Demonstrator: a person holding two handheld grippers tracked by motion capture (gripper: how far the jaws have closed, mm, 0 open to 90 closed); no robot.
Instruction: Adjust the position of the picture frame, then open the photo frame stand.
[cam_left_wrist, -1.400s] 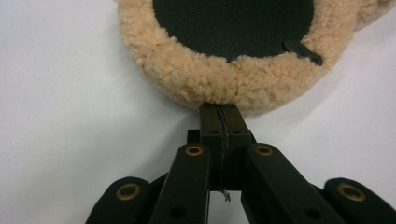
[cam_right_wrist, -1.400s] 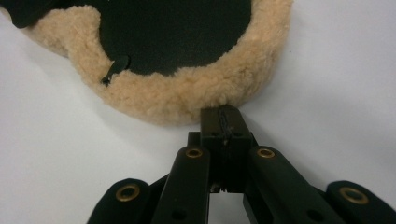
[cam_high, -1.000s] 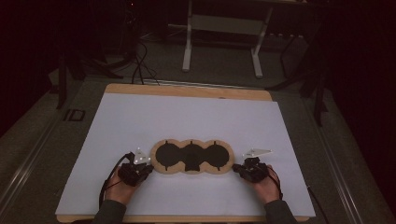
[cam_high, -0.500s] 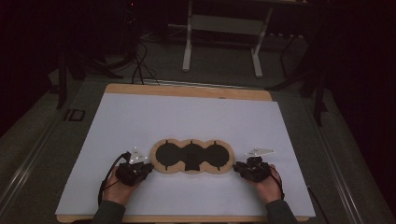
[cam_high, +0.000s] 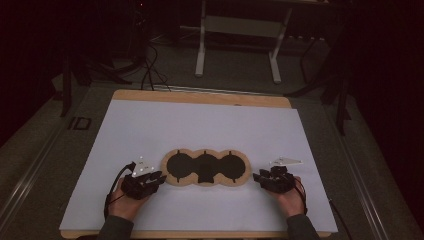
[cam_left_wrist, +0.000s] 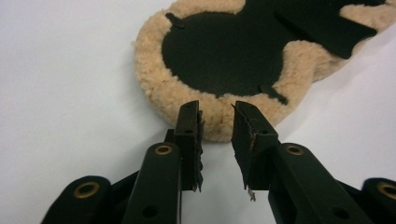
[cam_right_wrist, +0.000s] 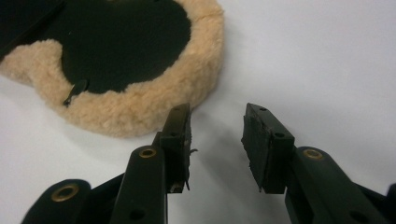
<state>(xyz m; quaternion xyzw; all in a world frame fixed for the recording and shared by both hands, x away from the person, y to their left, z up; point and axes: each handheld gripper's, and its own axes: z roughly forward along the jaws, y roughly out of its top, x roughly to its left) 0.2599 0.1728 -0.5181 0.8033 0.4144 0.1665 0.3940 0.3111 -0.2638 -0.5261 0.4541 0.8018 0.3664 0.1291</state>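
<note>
Fleece pad (cam_high: 206, 168) lies flat near the front edge of the table (cam_high: 200, 125), between both hands. Left tongs (cam_left_wrist: 217, 114) part-open, jaws just been opening, fleece rim right at the tips but not pinched. Right tongs (cam_right_wrist: 215, 122) wider, also just been opening, nothing between them, pad rim just beside the left jaw.

Risk: soft pile could snag on a jaw tip and drag or flip an end.

Count: one pad, three black discs, two tongs.

A white sheet (cam_high: 200, 130) covers the wooden table (cam_high: 200, 96); a metal stand (cam_high: 240, 30) and cables (cam_high: 150, 70) lie beyond.
</note>
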